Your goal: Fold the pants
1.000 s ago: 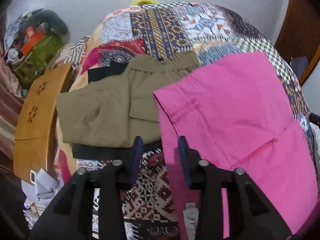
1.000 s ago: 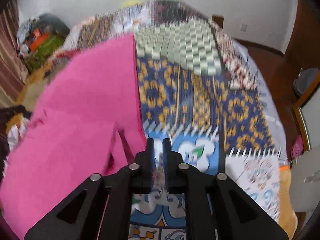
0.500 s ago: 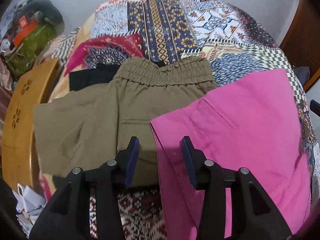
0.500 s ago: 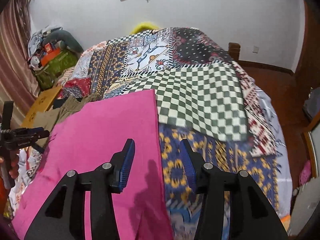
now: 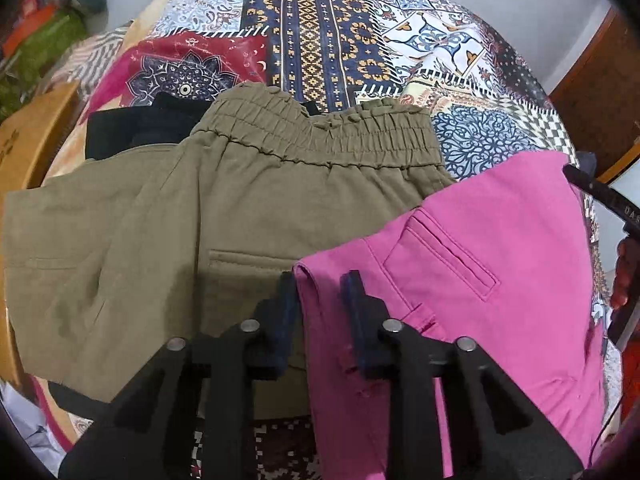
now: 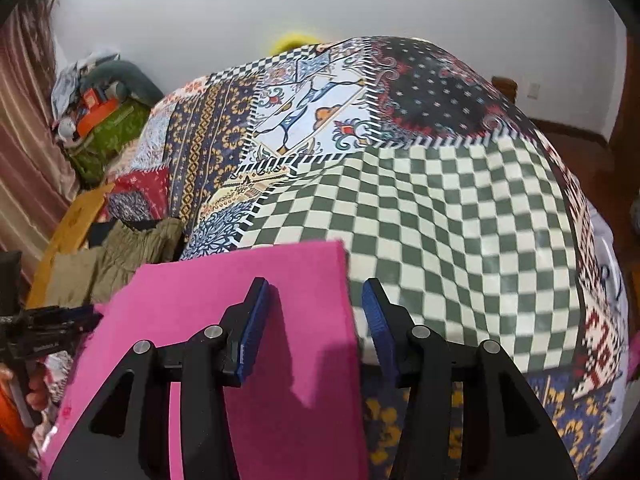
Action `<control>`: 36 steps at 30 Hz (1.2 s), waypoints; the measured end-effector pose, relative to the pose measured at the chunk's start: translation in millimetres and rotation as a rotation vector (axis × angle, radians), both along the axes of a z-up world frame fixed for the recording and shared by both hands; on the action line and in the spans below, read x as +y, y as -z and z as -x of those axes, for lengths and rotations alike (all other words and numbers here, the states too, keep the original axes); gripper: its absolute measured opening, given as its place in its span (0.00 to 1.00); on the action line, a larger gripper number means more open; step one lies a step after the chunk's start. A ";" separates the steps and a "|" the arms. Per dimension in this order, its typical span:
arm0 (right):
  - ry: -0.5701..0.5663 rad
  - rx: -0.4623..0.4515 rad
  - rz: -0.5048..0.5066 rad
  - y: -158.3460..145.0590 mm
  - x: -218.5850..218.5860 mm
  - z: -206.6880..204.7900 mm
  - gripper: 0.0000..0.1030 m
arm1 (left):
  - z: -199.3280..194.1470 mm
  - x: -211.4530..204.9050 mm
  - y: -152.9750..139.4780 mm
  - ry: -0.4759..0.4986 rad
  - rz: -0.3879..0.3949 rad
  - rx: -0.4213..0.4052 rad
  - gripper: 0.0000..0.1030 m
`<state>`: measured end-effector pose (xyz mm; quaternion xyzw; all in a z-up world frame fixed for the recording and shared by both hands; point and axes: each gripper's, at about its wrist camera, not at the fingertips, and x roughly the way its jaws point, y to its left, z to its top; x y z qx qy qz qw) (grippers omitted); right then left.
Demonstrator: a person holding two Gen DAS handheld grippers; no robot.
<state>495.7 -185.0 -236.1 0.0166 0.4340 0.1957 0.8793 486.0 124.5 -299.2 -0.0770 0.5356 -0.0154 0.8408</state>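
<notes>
Two pairs of pants lie on a bed covered by a patchwork bedspread. The pink pants are laid flat at the near side of the bed, back pocket facing up, and their edge overlaps the olive pants. The olive pants lie just to the left in the left wrist view, elastic waistband toward the far wall, resting on a black garment that shows at their upper left corner.

Left gripper: pointed steeply down at the corner of the pink pants. Its fingers are closing, and the folded pink edge stands between them; whether the pads already press on the cloth cannot be told.

Right gripper: over the right edge of the pink pants. Its fingers are opening and stand well apart, one over the pink cloth and one over the checked patch of the bedspread, holding nothing.

A wooden board sits past the bed's left edge.
</notes>
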 end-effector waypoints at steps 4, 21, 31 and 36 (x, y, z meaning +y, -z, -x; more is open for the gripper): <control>0.007 -0.009 0.034 0.8 8.7 -8.5 0.32 | 2.7 -12.8 -4.0 0.001 -0.084 -0.018 0.14; 0.011 -0.259 0.019 -111.9 -1.0 80.7 0.03 | 79.3 -27.6 -132.2 0.029 -0.202 -0.243 0.03; 0.018 -0.325 -0.019 -165.9 -30.1 153.2 0.03 | 139.1 -49.3 -175.7 0.096 -0.214 -0.306 0.03; 0.014 -0.288 -0.027 -153.3 -40.6 186.1 0.03 | 174.1 -55.9 -168.9 0.140 -0.227 -0.303 0.03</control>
